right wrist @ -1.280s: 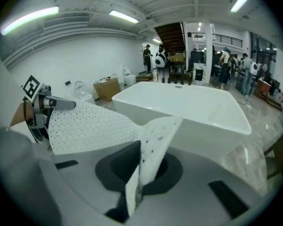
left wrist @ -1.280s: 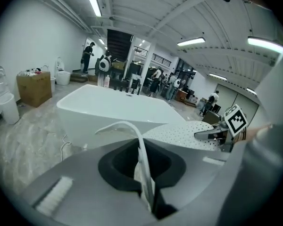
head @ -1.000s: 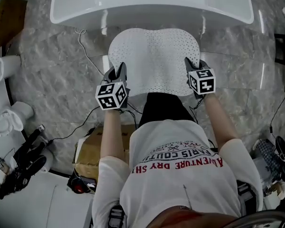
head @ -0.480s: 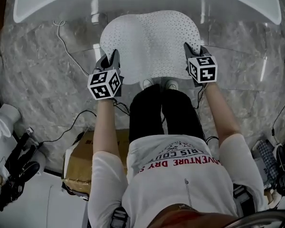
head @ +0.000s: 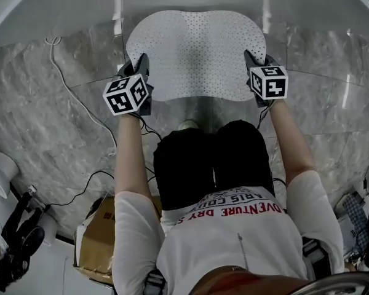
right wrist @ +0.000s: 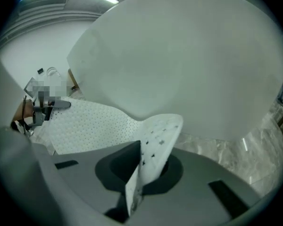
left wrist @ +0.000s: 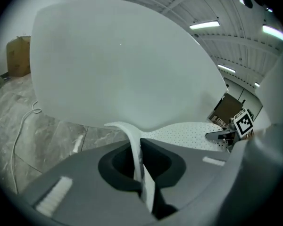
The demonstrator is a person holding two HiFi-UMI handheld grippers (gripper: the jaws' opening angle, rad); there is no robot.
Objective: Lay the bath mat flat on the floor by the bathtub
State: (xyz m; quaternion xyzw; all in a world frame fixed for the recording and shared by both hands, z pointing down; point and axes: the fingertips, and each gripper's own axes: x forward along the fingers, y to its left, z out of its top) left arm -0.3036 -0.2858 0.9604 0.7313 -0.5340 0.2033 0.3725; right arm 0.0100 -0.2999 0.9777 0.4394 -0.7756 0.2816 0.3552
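Beside the bathtub point(head: 49, 5), over the marbled floor point(head: 61, 128), one white bath mat point(head: 194, 54) hangs spread between the two tools. Left gripper point(head: 141, 65) has its jaws closed tight on the mat's left near edge, and the sheet stands as a thin ribbon between the pads in the left gripper view. Right gripper point(head: 253, 59) is likewise clamped on the right near edge, with a curled flap of mat rising out of its jaws in the right gripper view. The mat is thin and dotted all over with small holes. It bends sharply where pinched yet keeps a broad, fairly even spread between the grips, so I judge it light, limp and somewhat rubbery, not fragile, and unlikely to slip from a firm pinch. The two near edges, well apart, look the right places to hold, since a single or central grip would probably let it fold on itself. Whether the far edge already touches the floor I cannot tell from overhead; it lies just beside the tub wall. Count: one mat, one bathtub, two grippers, one cardboard box point(head: 101, 238) behind the person, one pale cable point(head: 67, 97) loose on the floor to the left.
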